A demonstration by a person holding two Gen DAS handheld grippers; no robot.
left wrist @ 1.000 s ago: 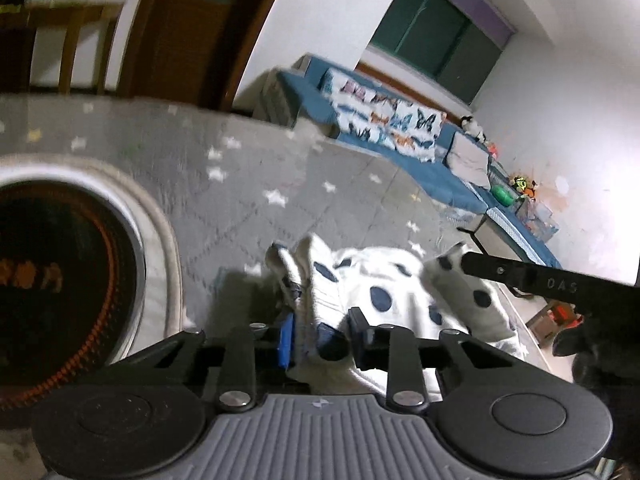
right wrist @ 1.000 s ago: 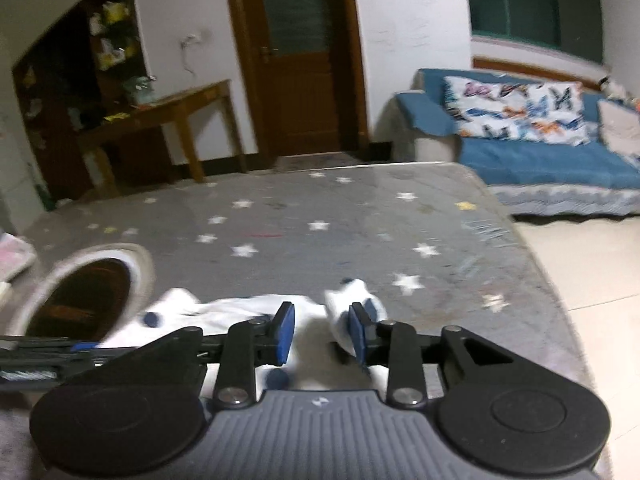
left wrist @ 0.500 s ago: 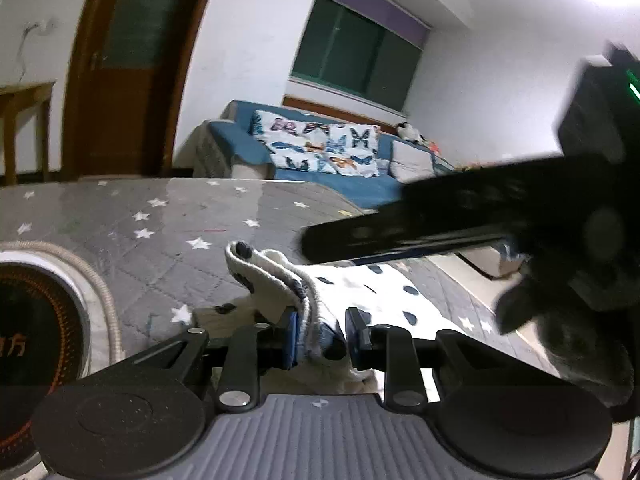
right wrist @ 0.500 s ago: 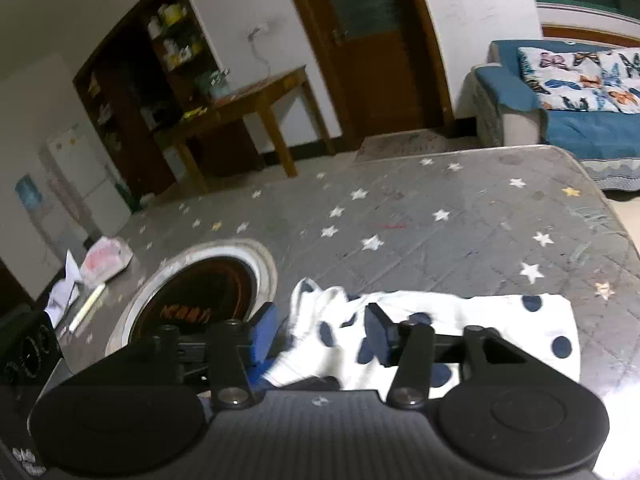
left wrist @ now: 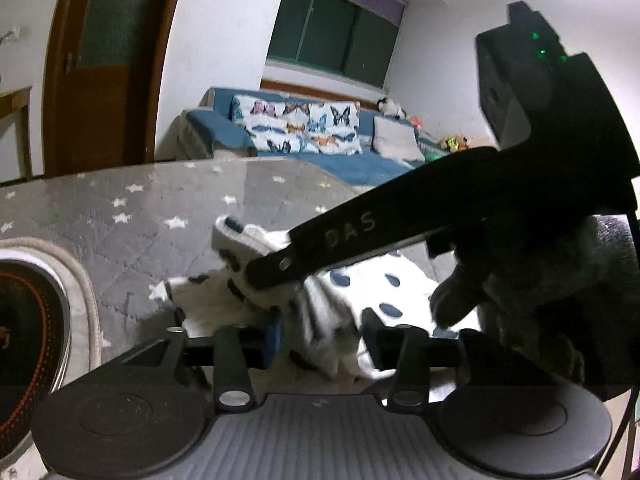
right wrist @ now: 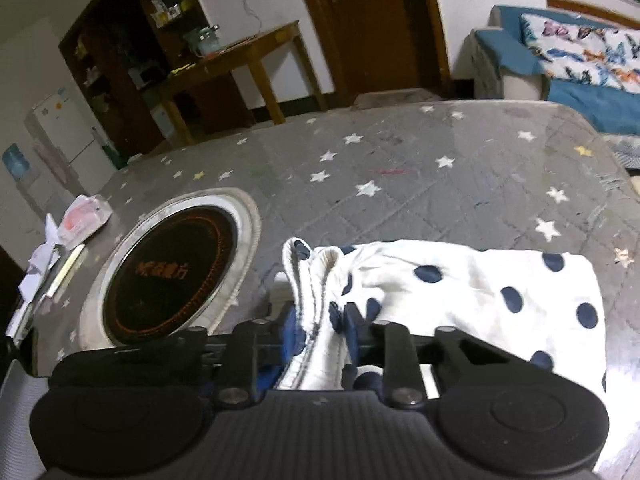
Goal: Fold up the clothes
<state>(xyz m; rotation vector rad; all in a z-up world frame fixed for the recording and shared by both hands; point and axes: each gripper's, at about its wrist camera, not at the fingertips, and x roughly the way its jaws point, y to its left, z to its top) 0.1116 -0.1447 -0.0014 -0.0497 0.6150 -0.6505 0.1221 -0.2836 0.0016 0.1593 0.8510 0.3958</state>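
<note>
Since prev frame: left gripper (left wrist: 320,334) jaws now spread apart, cloth loose between them; right gripper (right wrist: 320,326) now clamped on bunched hem of garment (right wrist: 480,292), white w/ navy dots, lying on grey star-print table cover (right wrist: 400,168) beside round inset burner (right wrist: 168,276).

Risks (est.): hem is thick, several layers, could slip from the pinch; fold could go skewed w/ left side released.

Text: "DAS" on the right gripper's finger in left view; orange burner characters too blurred to read.

My right gripper (left wrist: 276,270) is blocking part of the polka-dot garment (left wrist: 384,300); the induction cooktop (left wrist: 24,320) is running off-frame.
</note>
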